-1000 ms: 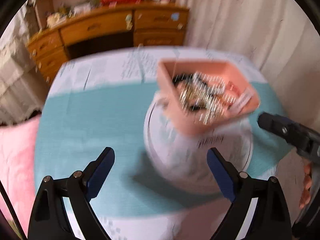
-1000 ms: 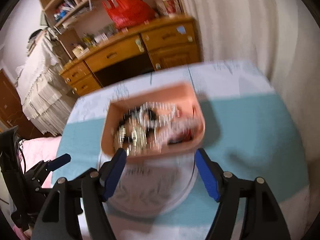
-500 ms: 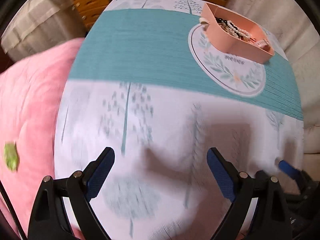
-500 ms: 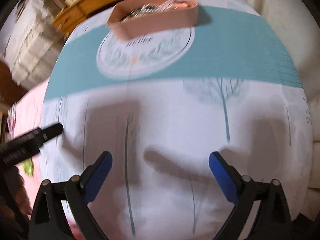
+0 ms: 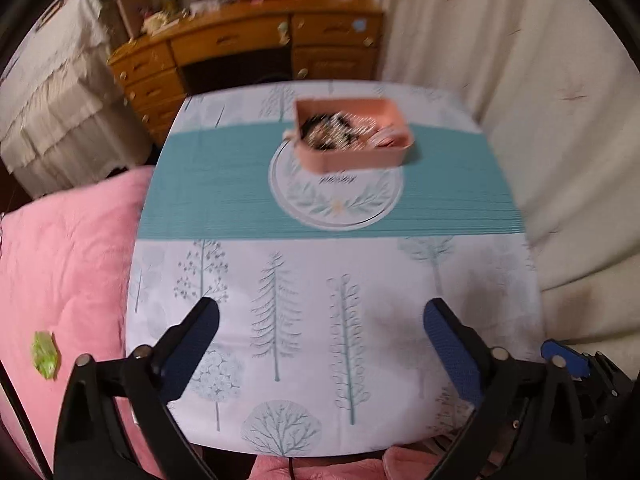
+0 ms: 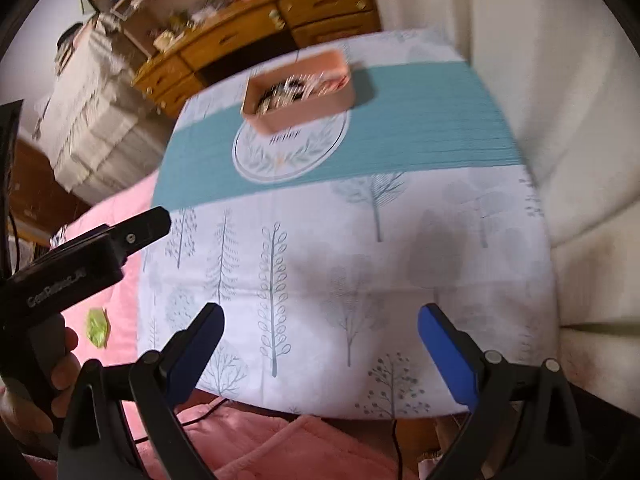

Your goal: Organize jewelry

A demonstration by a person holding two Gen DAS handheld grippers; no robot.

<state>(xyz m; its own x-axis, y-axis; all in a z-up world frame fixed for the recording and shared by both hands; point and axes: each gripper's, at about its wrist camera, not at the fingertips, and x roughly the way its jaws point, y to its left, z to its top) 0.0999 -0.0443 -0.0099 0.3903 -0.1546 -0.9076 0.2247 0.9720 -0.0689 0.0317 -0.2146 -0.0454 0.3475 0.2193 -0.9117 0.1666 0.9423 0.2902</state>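
A pink box full of tangled jewelry stands on the round emblem of the tablecloth, at the far side of the table. In the right wrist view the same box sits far off at the upper left. My left gripper hovers over the near white part of the cloth, well short of the box, its jaws opening with nothing between them. Beside it, my right gripper is open and empty above the near edge. A hand holds the left gripper's body.
The table wears a white tree-print cloth with a teal band. A pink blanket with a small green object lies to the left. A wooden dresser stands behind, and cream curtains hang at the right.
Both grippers have drawn back and up from right over the pink box to the table's near edge. The box now looks small and far off. Both pairs of jaws stand wider.
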